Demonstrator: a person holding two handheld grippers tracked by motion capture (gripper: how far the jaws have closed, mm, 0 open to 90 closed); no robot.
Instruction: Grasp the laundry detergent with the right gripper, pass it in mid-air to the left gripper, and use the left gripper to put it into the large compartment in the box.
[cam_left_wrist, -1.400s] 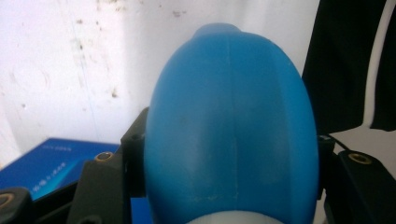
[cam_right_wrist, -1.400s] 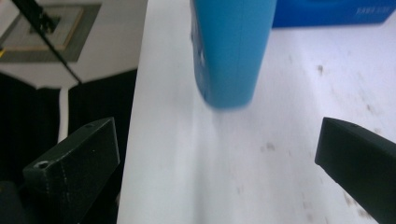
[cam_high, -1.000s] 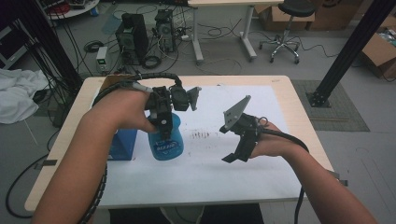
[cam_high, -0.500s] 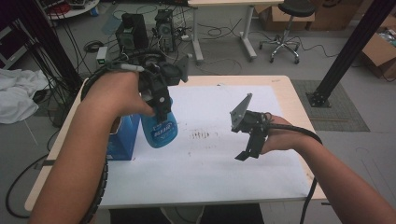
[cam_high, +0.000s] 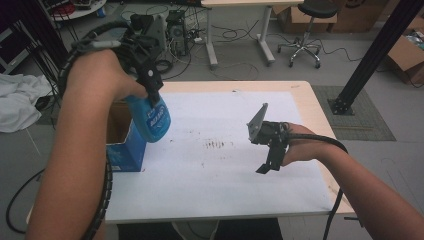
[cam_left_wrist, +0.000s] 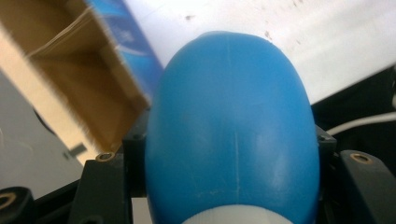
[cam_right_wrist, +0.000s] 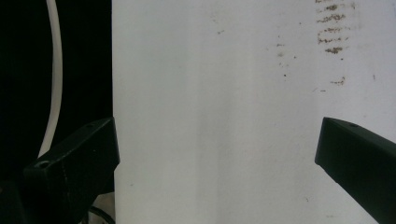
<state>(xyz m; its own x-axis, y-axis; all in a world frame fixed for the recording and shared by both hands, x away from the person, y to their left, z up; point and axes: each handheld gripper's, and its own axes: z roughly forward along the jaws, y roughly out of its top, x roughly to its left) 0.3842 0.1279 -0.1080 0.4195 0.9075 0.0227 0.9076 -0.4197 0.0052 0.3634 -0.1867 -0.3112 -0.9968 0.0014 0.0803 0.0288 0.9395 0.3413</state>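
1. The left gripper (cam_high: 150, 82) is raised above the left part of the table (cam_high: 305, 95), its jaws clamped on a blue plastic bottle (cam_high: 150, 117).
2. In the left gripper view the blue plastic bottle (cam_left_wrist: 231, 135) sits between the two black jaws, which press against both of its sides; its rounded end points away from the gripper.
3. In the high view the bottle hangs below the left gripper, tilted, clear of the table surface, with white lettering on its side.
4. An open blue cardboard box (cam_high: 122, 145) stands on the table just below and beside the held bottle; its brown inside (cam_left_wrist: 60, 84) shows past the bottle in the left gripper view.
5. The right gripper (cam_high: 267, 162) is held over the right part of the white sheet (cam_high: 225, 175), well apart from the bottle.
6. Its jaws stand wide apart with nothing between them; only the white sheet (cam_right_wrist: 210, 116) lies beyond them.
7. A patch of small dark marks (cam_high: 217, 145) lies on the sheet between the two grippers.
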